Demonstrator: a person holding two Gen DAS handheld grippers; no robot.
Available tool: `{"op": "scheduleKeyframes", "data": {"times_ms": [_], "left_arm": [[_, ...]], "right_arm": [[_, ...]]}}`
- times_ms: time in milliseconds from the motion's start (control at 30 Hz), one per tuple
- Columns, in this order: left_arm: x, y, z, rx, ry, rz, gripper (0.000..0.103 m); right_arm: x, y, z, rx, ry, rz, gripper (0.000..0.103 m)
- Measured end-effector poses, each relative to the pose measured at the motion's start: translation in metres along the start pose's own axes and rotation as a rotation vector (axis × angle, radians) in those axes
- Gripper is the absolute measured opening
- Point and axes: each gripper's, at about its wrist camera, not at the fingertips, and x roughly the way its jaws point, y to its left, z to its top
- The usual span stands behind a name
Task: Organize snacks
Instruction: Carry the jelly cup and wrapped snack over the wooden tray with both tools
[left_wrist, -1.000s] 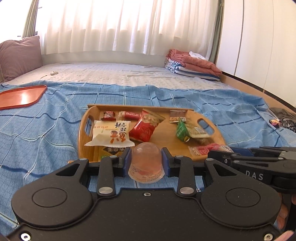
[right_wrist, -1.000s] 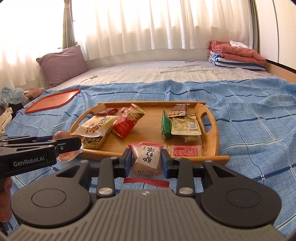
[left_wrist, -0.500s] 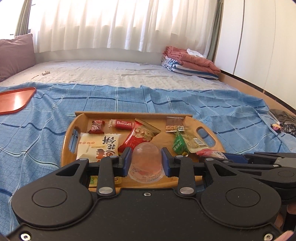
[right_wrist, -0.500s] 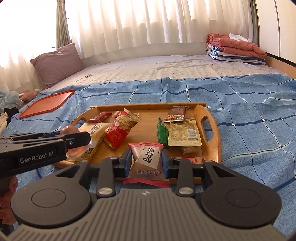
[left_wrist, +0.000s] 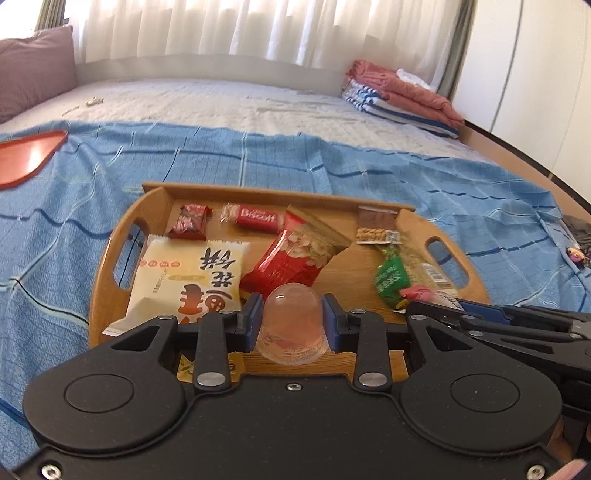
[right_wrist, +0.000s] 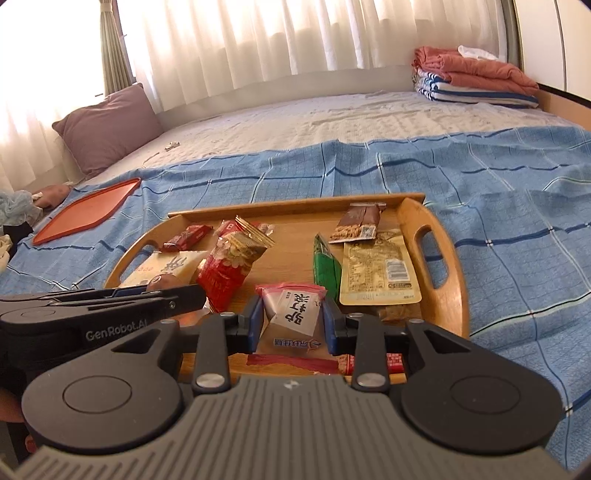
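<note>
A wooden tray lies on the blue bedspread and holds several snack packets. My left gripper is shut on a clear jelly cup, held over the tray's near edge. My right gripper is shut on a silver packet with red ends, also above the tray's near part. In the tray lie a cream pastry packet, a red nut bag, a Biscoff bar, a green packet and a beige packet. The left gripper also shows from the side in the right wrist view.
An orange tray lies on the bedspread to the left. A purple pillow sits at the far left and folded blankets at the far right. A wooden bed edge runs along the right side.
Both grippers have moved forward and a little down, so the wooden tray now lies closer and partly under them. Each still grips the same snack.
</note>
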Motion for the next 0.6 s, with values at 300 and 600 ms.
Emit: {"op": "scheduleKeyframes", "data": {"times_ms": [300,600], "left_arm": [[0.024,0.007,0.001,-0.009,0.015,0.02,0.033],[0.04,0.003,0.002,0.025,-0.005,0.04,0.033]], "right_arm": [[0.024,-0.017,0.007,0.097,0.032,0.038,0.038],[0.047,-0.018,0.023,0.089,0.058,0.041,0.038]]}}
